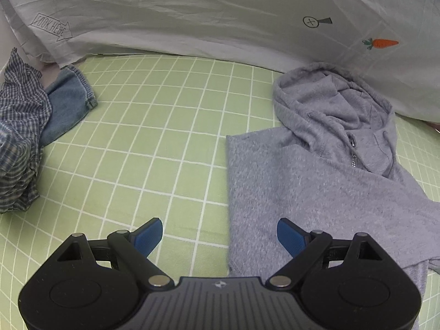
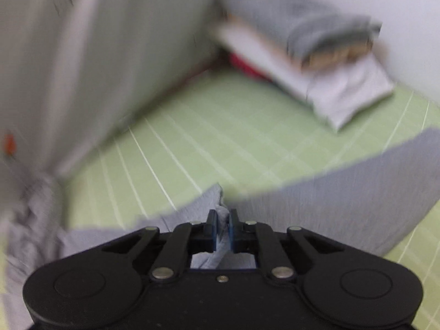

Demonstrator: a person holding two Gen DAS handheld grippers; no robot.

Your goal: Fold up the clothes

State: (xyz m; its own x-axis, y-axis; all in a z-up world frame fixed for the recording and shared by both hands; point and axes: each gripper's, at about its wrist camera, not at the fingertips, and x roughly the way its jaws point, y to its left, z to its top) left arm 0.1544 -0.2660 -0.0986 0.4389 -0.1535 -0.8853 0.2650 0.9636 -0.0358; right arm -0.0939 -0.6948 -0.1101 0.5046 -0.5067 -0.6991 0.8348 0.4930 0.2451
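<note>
Grey zip hoodie is laid on the green grid bedsheet, right of centre in the left wrist view. Hood is bunched at the far end, against the white sheet draped along the back. Zipper pull is seen just below the hood. The hoodie's left edge runs straight toward the camera.

Right tongs: closed on a pinch of hoodie fabric, a small peak of cloth pokes up between the blue pads. Grey cloth is spread to both sides of the grip, over the green sheet. Right wrist view is heavily motion-blurred; detail is limited.

Left tongs: spread wide, nothing held. The right blue pad is over the hoodie's near left part, the left one over bare sheet. Contact with the cloth cannot be told.

Elsewhere on the bed, well apart on the left: a crumpled blue-checked shirt, touching a denim garment beside it.

White sheet carries prints: a carrot, circled crosses, an arrow label at left.

In the right wrist view, a pale pillow is seen at the far end of the bed with grey folded cloth stacked on top; the rest is too blurred to identify.
</note>
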